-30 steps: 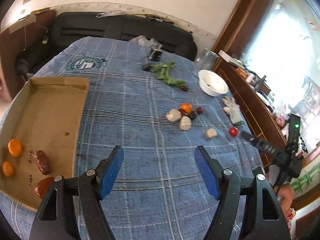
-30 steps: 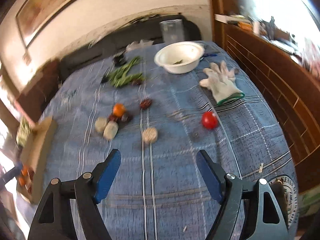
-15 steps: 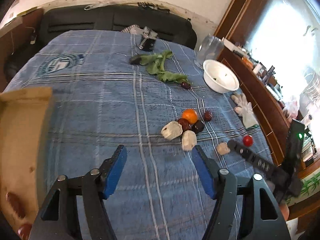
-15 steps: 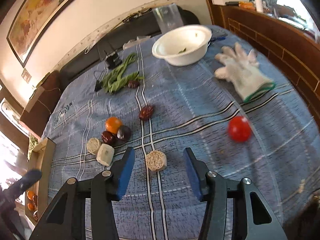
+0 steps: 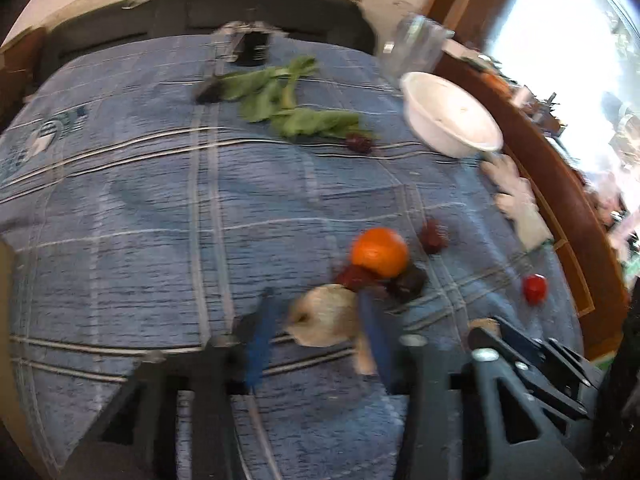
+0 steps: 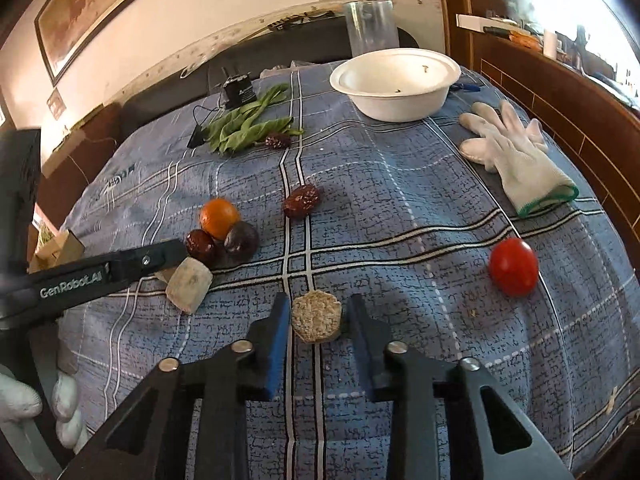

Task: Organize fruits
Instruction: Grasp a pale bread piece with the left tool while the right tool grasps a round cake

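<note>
On the blue plaid cloth lie an orange, dark red dates, a dark round fruit, a red tomato and pale cut chunks. My left gripper is open, its jaws on either side of a pale round chunk, just below the orange. My right gripper is open, its jaws on either side of a tan round slice. Small gaps show between pads and slice. The left gripper's finger reaches in beside another pale chunk.
A white bowl stands at the back right, a clear cup behind it. A white glove lies at the right edge. Green leaves and a black device lie at the back. A cardboard box corner shows left.
Both grippers moved forward and down onto the fruit pile and narrowed. The left now straddles the pale chunk, the right straddles the tan slice. The cardboard box left the left view.
</note>
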### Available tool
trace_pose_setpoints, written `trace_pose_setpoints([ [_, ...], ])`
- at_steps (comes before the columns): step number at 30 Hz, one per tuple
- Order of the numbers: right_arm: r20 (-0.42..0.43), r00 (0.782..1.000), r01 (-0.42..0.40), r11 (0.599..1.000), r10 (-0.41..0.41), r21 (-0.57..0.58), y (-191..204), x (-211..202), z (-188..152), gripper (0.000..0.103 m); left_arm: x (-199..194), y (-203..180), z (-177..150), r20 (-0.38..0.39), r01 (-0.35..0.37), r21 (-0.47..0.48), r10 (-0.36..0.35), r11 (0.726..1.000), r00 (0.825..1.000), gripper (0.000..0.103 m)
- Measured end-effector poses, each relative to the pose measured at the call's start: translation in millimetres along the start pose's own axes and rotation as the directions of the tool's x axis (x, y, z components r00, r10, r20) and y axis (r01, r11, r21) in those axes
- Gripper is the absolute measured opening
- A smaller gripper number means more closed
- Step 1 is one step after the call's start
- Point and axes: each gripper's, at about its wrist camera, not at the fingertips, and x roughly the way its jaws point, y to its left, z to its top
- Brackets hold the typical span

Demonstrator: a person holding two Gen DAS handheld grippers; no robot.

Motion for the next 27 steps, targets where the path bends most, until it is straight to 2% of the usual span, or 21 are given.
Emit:
trace_pose_setpoints([
  [2, 0.005, 1.0, -0.008, 1.0, 0.008, -0.001, -1, -2, 0, 0.028, -4, -3, -3, 0.014, -0.028, 0.023, 0.028, 0.999, 1.0, 0.035],
  [8, 0.013, 0.998, -0.066, 0.997, 0.065, 0.037, -3, -6, -1, 0.028, -4, -1, -8, 0.019, -0.027, 0.024, 0.027, 0.999, 0.999, 0.036],
  [14, 0.006, 0.998, -0.064, 0.998, 0.064, 0.028, 1, -5, -6, 0.028, -5, 1, -10, 0.024, -0.019, -0.009, 0.02, 1.0, 1.0, 0.034],
  [20, 0.053, 0.994, -0.094, 0.995, 0.092, 0.032, 2, -14, -5, 0.028, -42, 2, -24, 0.077, 0.008, -0.027, -0.006, 1.0, 0.997, 0.033],
  [21, 0.058, 0.994, -0.099, 0.995, 0.097, 0.032, 2, -16, -5, 0.028, -50, 3, -27, 0.089, 0.019, -0.035, -0.016, 0.999, 0.996, 0.029],
  [24, 0.064, 0.983, -0.173, 0.983, 0.169, 0.062, -1, -18, -5, 0.028, -76, 9, -38, 0.12, 0.053, -0.06, -0.045, 0.997, 0.992, 0.029],
  [26, 0.058, 0.966, -0.256, 0.96, 0.251, 0.109, -7, -18, -5, 0.028, -90, 13, -45, 0.142, 0.058, -0.071, -0.048, 0.996, 0.989, 0.029],
  [27, 0.053, 0.948, -0.317, 0.936, 0.313, 0.15, -12, -16, -6, 0.028, -100, 16, -50, 0.158, 0.061, -0.08, -0.048, 0.995, 0.986, 0.029],
])
